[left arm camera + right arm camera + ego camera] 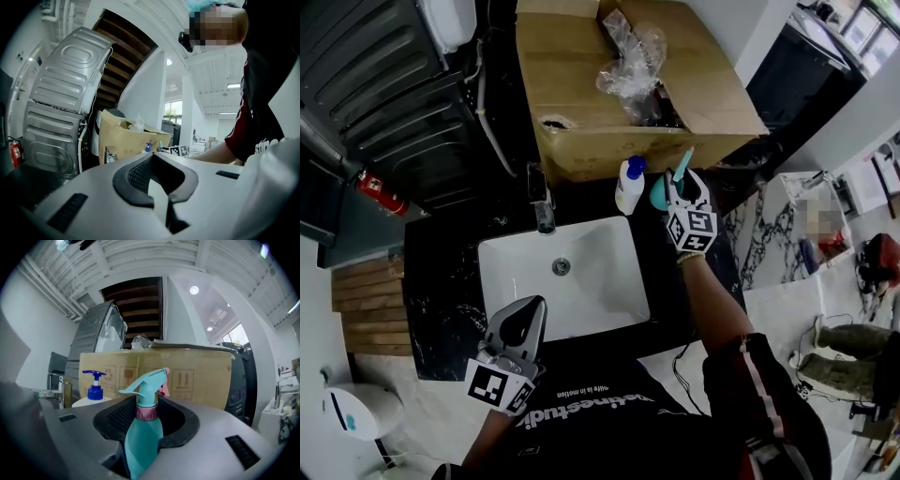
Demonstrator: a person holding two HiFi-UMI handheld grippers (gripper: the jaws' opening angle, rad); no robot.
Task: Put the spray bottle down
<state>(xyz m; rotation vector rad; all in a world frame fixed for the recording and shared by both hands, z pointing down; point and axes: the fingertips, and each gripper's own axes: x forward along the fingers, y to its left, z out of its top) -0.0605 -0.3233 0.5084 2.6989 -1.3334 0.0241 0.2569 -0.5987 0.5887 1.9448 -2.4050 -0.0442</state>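
A teal spray bottle (pixel 143 437) with a pink collar stands upright between the jaws of my right gripper (pixel 145 413), which is shut on its body just below the collar. In the head view that spray bottle (pixel 661 195) is at the back of the black countertop (pixel 441 281), right of a white pump bottle (pixel 629 185). The right gripper (pixel 680 187) hides the bottle's base, so I cannot tell whether it rests on the counter. My left gripper (pixel 525 319) hovers over the front rim of the white sink (pixel 516 281), its tips (pixel 152 157) together and holding nothing.
A large open cardboard box (pixel 581 103) with crumpled plastic stands right behind both bottles. The faucet (pixel 542 202) rises at the sink's back edge. Grey metal panels and a red fire extinguisher (pixel 380 190) are at the left. A marble surface (pixel 769 234) adjoins on the right.
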